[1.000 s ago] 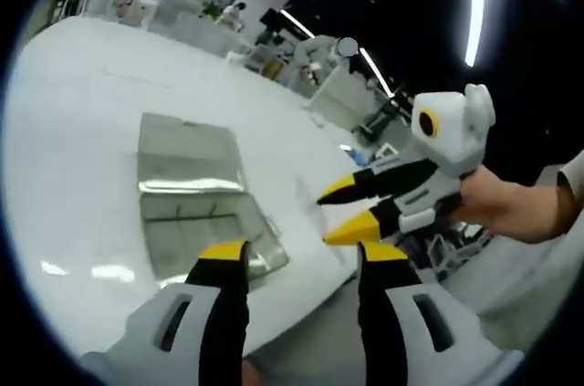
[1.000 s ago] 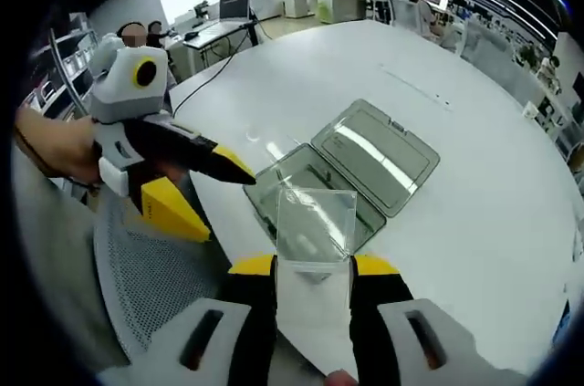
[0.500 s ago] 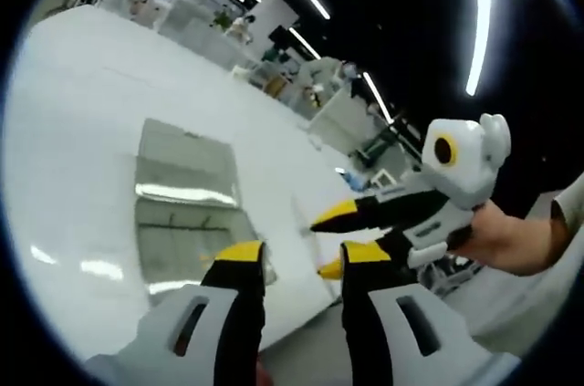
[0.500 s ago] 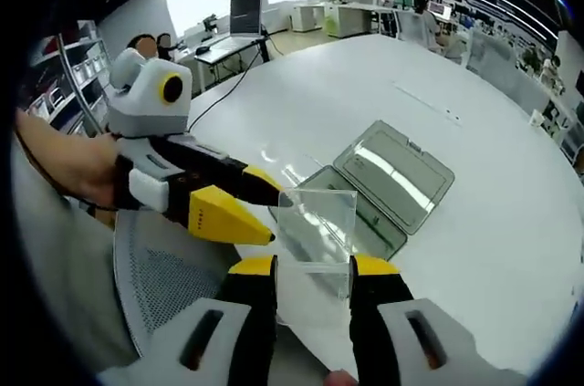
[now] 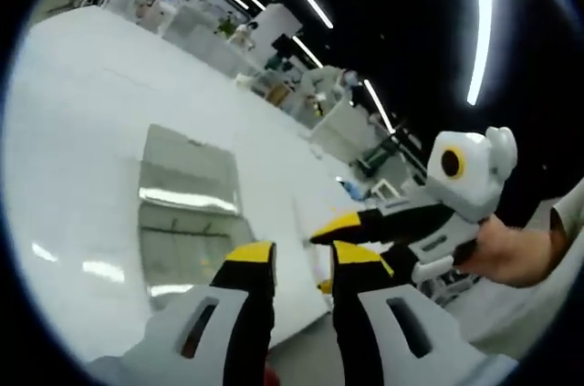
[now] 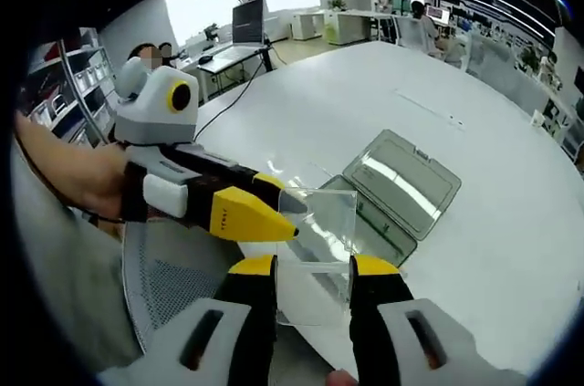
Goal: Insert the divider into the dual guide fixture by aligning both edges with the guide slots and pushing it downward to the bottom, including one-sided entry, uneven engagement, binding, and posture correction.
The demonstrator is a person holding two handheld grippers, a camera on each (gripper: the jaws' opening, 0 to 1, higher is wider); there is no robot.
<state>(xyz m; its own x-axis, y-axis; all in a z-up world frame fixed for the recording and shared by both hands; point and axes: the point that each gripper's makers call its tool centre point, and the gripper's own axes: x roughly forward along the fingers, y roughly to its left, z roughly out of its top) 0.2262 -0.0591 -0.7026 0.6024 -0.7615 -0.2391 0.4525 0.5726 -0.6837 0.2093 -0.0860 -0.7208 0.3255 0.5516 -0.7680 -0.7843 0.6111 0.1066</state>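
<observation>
A clear plastic divider point(image 6: 319, 231) stands upright between the jaws of my right gripper point(image 6: 314, 266), which is shut on its lower edge. My left gripper point(image 6: 285, 208) comes in from the left, its yellow tips straddling the divider's upper left edge with a gap left between them. Beyond the divider, the open clear fixture box point(image 6: 370, 219) lies on the white table with its lid point(image 6: 411, 181) folded back flat. In the left gripper view my left gripper point(image 5: 303, 254) has its jaws narrowed over the box point(image 5: 182, 222), and the right gripper point(image 5: 321, 260) points in from the right.
The round white table point(image 6: 301, 94) stretches wide beyond the box. A mesh chair seat point(image 6: 173, 286) sits below the table's near edge. A person's hand point(image 6: 73, 185) holds the left gripper. Desks and monitors stand in the far background.
My left gripper's jaws have narrowed and moved right to the divider's left edge. The right gripper keeps hold of the divider, which stays raised in front of the box.
</observation>
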